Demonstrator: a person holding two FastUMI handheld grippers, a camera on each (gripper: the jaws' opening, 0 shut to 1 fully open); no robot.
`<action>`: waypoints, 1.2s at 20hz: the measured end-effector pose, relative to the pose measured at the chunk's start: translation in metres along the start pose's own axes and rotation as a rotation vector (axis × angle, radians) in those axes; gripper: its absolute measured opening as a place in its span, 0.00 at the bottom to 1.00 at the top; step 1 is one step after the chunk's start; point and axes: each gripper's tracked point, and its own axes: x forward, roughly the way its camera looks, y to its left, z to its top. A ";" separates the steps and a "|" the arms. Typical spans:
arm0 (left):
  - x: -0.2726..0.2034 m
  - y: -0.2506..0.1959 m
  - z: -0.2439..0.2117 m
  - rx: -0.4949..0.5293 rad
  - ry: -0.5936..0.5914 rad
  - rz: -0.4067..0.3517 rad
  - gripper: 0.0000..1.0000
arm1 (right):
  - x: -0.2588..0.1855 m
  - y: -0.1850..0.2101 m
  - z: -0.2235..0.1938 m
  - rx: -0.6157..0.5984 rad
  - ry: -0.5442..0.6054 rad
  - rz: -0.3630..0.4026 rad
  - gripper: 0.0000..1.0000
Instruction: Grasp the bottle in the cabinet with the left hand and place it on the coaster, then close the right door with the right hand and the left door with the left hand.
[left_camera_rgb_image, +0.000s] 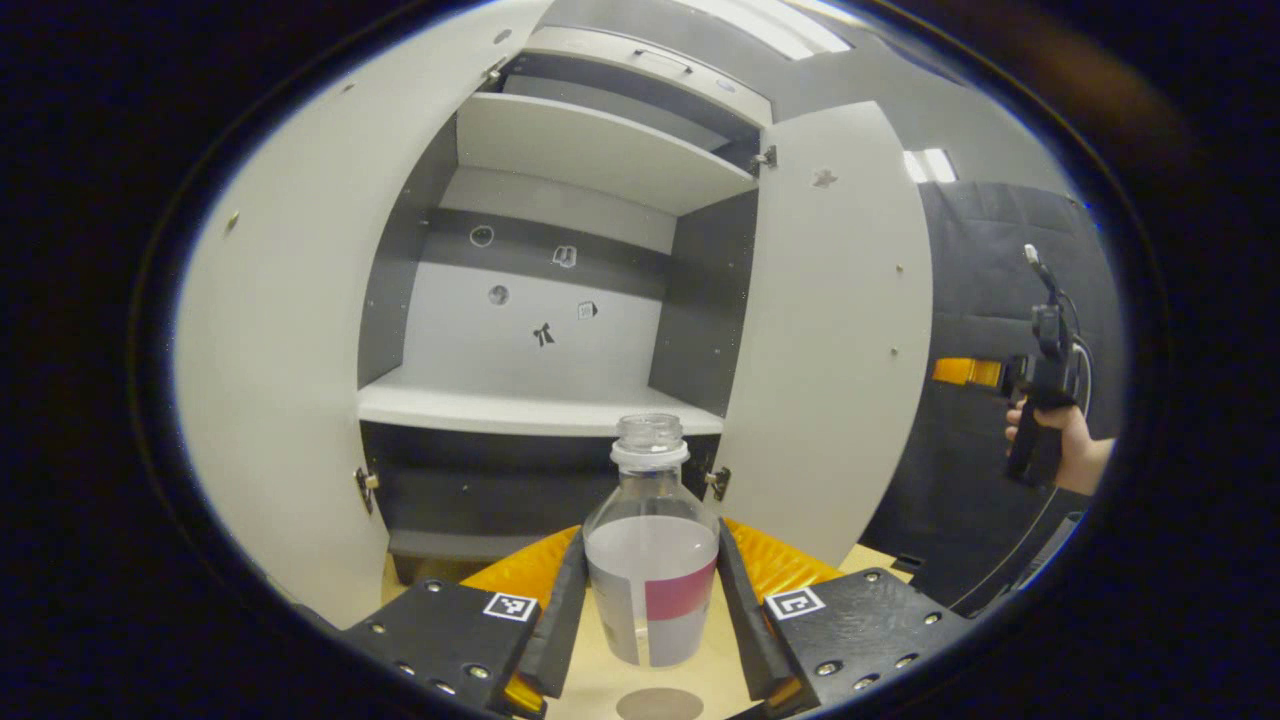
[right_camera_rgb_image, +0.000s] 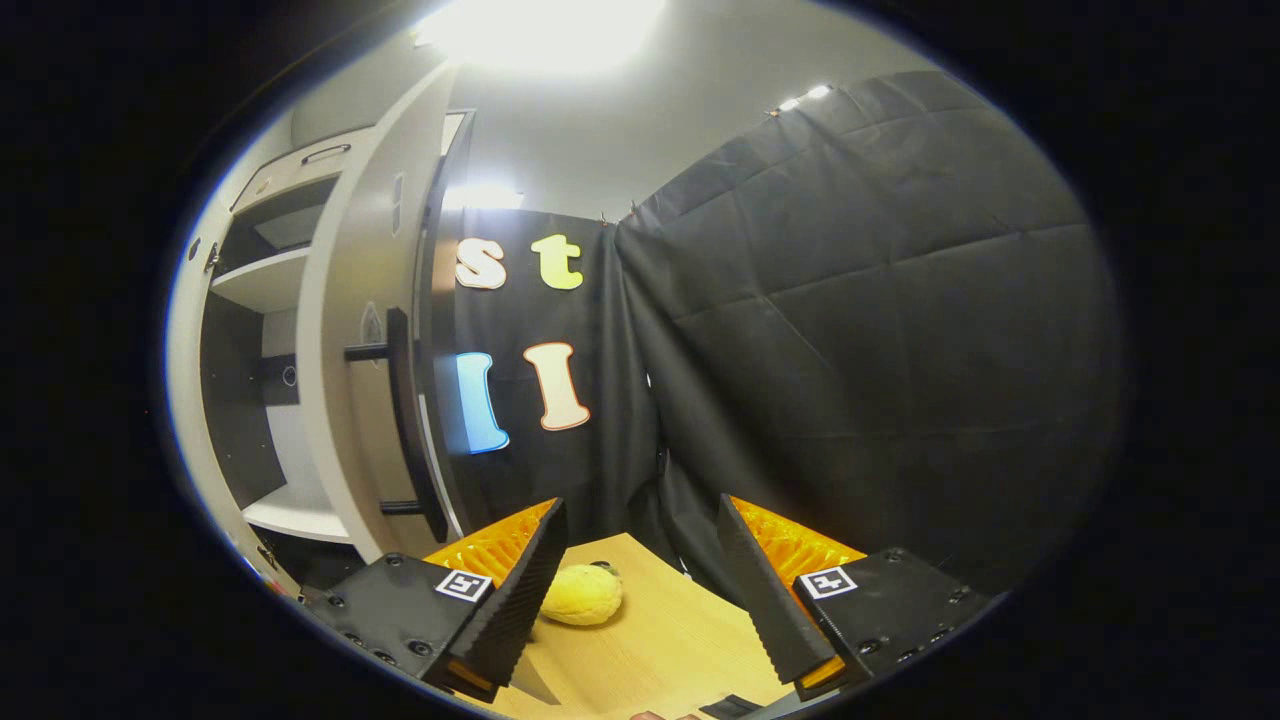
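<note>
Bottle (left_camera_rgb_image: 650, 545): clear glass or plastic, uncapped, with a white-and-pink label band, upright between the two fingers of the left claw (left_camera_rgb_image: 650, 610), which is clamped on its lower body from both sides. Its base hangs above the pale wooden bench (left_camera_rgb_image: 600, 680), over a round grey coaster (left_camera_rgb_image: 659, 704) that the lower edge of the left gripper view cuts off; whether base and coaster touch cannot be told. The label's print is too small to make out.

Cabinet (left_camera_rgb_image: 560, 330): white shelves, dark grey inner walls, standing behind the bottle. The middle shelf (left_camera_rgb_image: 500, 405) is bare and holds open room; small stickers on the back panel are hard to make out. The bottom compartment is partly hidden by the bottle and claw fingers.

Left door (left_camera_rgb_image: 280, 380), white, swung wide, its outer edge lost to the view's rim. Right door (left_camera_rgb_image: 830, 350), white, also open, its free edge toward the black cloth booth wall (left_camera_rgb_image: 980, 300).

Right claw (right_camera_rgb_image: 640, 590): jaws wide apart, holding nothing, above the bench. In the left gripper view it appears far right, well apart from the right door, gripped by a hand (left_camera_rgb_image: 1065, 445). In the right gripper view the right door's outer face and dark bar handle (right_camera_rgb_image: 400, 420) lie to the claw's left, with free space between.

Yellow soft lumpy object (right_camera_rgb_image: 583, 607) on the bench, partly hidden behind a claw finger; kind unclear.
</note>
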 end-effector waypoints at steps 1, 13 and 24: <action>-0.002 -0.003 -0.016 -0.008 0.012 -0.006 0.67 | -0.006 0.000 0.000 -0.009 0.005 0.000 0.92; 0.004 -0.029 -0.154 0.093 0.157 -0.045 0.68 | -0.042 0.001 -0.005 -0.031 0.054 0.010 0.96; -0.005 -0.034 -0.191 0.167 0.176 -0.003 0.63 | -0.041 -0.007 -0.010 -0.022 0.089 0.004 0.92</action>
